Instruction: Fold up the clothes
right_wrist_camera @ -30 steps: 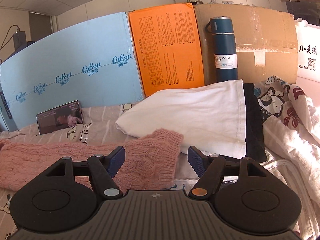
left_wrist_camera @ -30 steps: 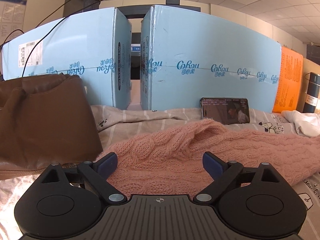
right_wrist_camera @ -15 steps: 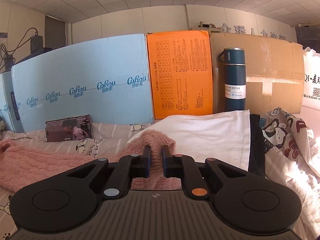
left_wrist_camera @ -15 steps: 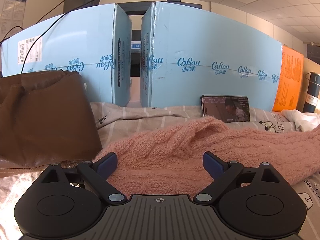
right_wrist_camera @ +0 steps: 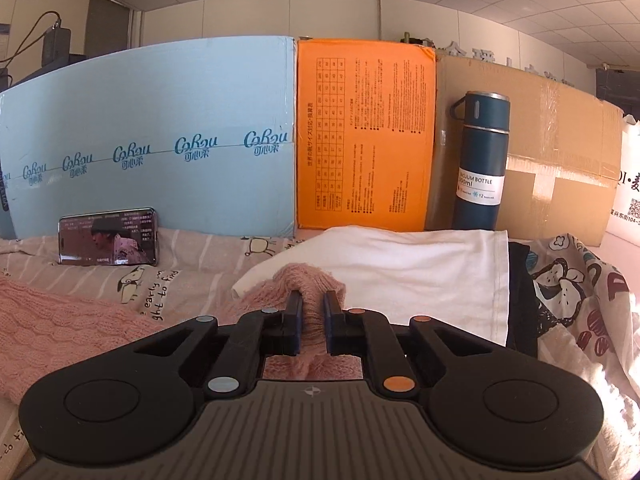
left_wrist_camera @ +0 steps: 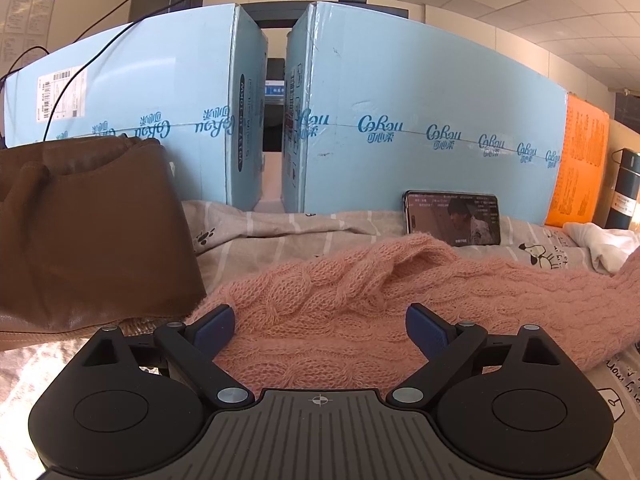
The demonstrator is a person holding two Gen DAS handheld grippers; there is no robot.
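Observation:
A pink cable-knit sweater [left_wrist_camera: 340, 300] lies spread across the patterned bedsheet [left_wrist_camera: 280, 236]. My left gripper [left_wrist_camera: 320, 322] hangs open just over its body, blue pads apart with knit between them but not pressed. In the right wrist view my right gripper [right_wrist_camera: 311, 312] is shut on the cuff of the pink sweater's sleeve [right_wrist_camera: 308, 280], which bunches up between the pads and is lifted off the sheet. The rest of that sleeve [right_wrist_camera: 48, 312] trails off to the left.
A folded brown garment [left_wrist_camera: 80, 232] lies at the left. Blue cartons [left_wrist_camera: 420, 132], an orange box [right_wrist_camera: 364, 136] and a cardboard box [right_wrist_camera: 560, 152] wall the back. A phone [right_wrist_camera: 108, 236] leans there, and a blue bottle [right_wrist_camera: 480, 168]. A folded white cloth [right_wrist_camera: 400, 264] and dark garment [right_wrist_camera: 520, 300] lie right.
My right gripper closed on the sleeve cuff and has lifted it a little, rolling slightly. The left gripper has stayed open in the same place.

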